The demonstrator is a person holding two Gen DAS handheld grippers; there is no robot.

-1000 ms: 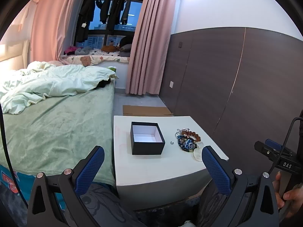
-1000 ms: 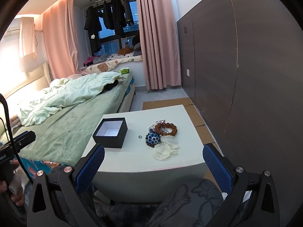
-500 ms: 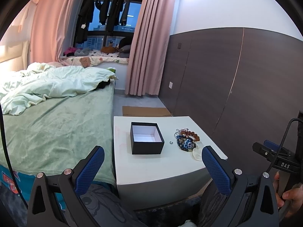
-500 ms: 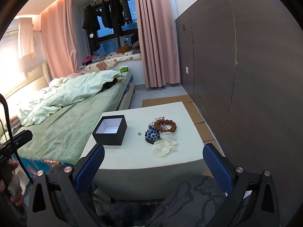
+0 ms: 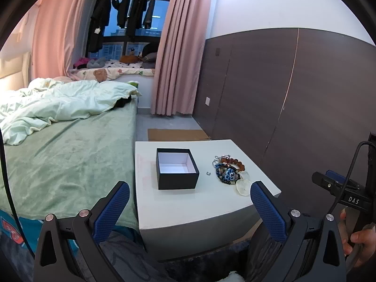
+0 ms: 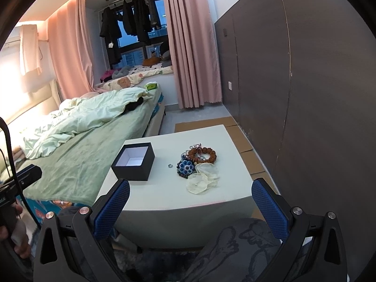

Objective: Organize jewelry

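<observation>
An open black box (image 5: pixel 176 168) (image 6: pixel 134 164) with a white inside stands on a white low table (image 5: pixel 188 202) (image 6: pixel 230 188). Right of it lies a small silver ring (image 5: pixel 207 173) (image 6: pixel 170 165). Beyond that is a heap of jewelry: a brown bead bracelet (image 5: pixel 233 162) (image 6: pixel 203 155), a blue beaded flower piece (image 5: pixel 228 174) (image 6: pixel 185 166) and pale translucent discs (image 5: pixel 243 186) (image 6: pixel 202 179). My left gripper (image 5: pixel 188 202) is open and empty, short of the table's near edge. My right gripper (image 6: pixel 190 199) is open and empty, also short of the near edge.
A bed with a green cover (image 5: pixel 65 159) (image 6: pixel 82 155) touches the table's left side. A dark panelled wall (image 5: pixel 293 94) (image 6: pixel 305 82) runs along the right. Cardboard (image 5: pixel 176 135) lies on the floor behind the table. My knee (image 6: pixel 235 246) is below the right gripper.
Both grippers have drifted slightly; the table and jewelry sit a little lower and nearer in the views. Jaws stay open. Nothing on the table has moved.
</observation>
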